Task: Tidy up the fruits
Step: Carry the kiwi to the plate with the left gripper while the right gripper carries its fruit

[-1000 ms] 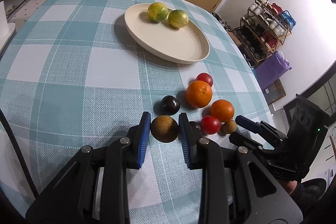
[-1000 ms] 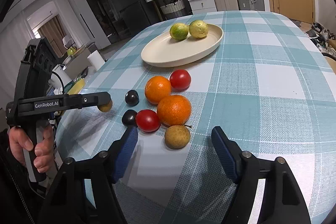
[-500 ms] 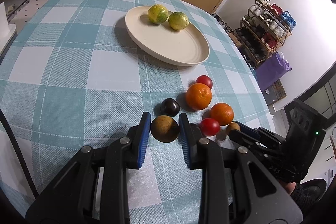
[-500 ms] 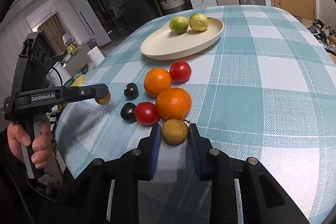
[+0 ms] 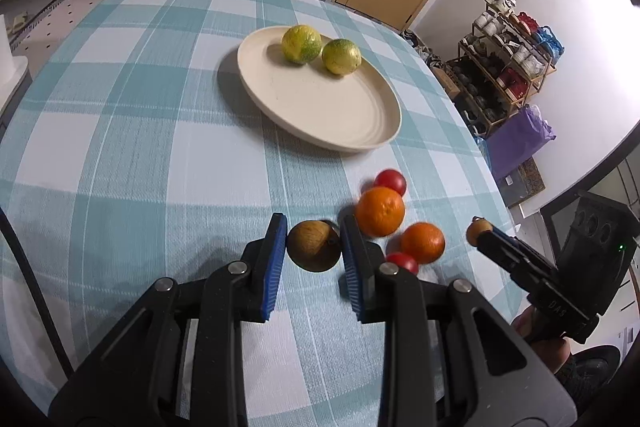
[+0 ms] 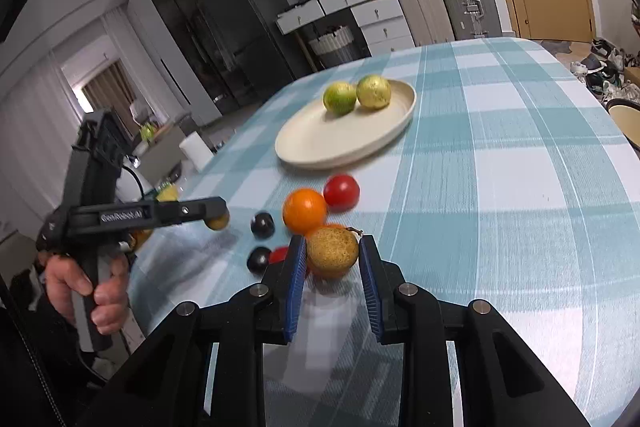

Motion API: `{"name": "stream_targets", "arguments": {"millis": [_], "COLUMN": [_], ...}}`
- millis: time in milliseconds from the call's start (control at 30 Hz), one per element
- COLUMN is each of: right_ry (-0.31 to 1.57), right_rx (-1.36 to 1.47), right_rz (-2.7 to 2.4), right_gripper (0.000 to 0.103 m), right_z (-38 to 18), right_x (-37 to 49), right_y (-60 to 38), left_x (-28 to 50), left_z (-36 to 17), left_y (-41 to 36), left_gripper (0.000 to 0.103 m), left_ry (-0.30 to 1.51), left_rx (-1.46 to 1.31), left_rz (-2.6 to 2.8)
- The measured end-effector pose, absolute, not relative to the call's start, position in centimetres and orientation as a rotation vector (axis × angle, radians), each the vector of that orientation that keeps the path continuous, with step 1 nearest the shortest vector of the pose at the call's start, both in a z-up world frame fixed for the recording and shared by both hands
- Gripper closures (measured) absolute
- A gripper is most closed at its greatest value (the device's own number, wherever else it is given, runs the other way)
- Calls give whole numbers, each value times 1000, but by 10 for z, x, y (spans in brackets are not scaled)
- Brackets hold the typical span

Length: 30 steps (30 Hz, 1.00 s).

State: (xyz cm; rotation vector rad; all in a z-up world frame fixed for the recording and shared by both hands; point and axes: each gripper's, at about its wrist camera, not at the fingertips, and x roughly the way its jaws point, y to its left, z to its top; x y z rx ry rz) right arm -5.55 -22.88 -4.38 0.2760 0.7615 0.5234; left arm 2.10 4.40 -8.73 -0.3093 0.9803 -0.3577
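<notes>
Gripping one brown round fruit (image 5: 313,245) each, the left gripper (image 5: 313,247) and right gripper (image 6: 331,253) (its fruit (image 6: 331,251) clear of the cloth) face the cream plate (image 5: 320,107), where two green citrus (image 5: 301,43) already sit, presumably their destination.

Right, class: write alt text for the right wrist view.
The right gripper holds a small brown fruit above a checked tablecloth. Beyond lie oranges, tomatoes, dark fruits and a cream plate with two green-yellow citrus.
</notes>
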Motion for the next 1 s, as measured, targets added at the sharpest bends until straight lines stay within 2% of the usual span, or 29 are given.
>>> {"name": "stream_targets", "arguments": {"millis": [633,1000], "right_ry": [697,781], "right_rx": [265,223], "right_rz": [593,608], "right_gripper": [76,76], "right_z": [3,-5], "right_x": [38,111], "right_y": [-203,-163], "left_x": [126,203], "left_z": [-54,-80], "left_y": [52,52], "left_gripper": [79,79], "left_ry": [951,1002], "left_rx": [-329,-358], "left_rz": [-363,-356]}}
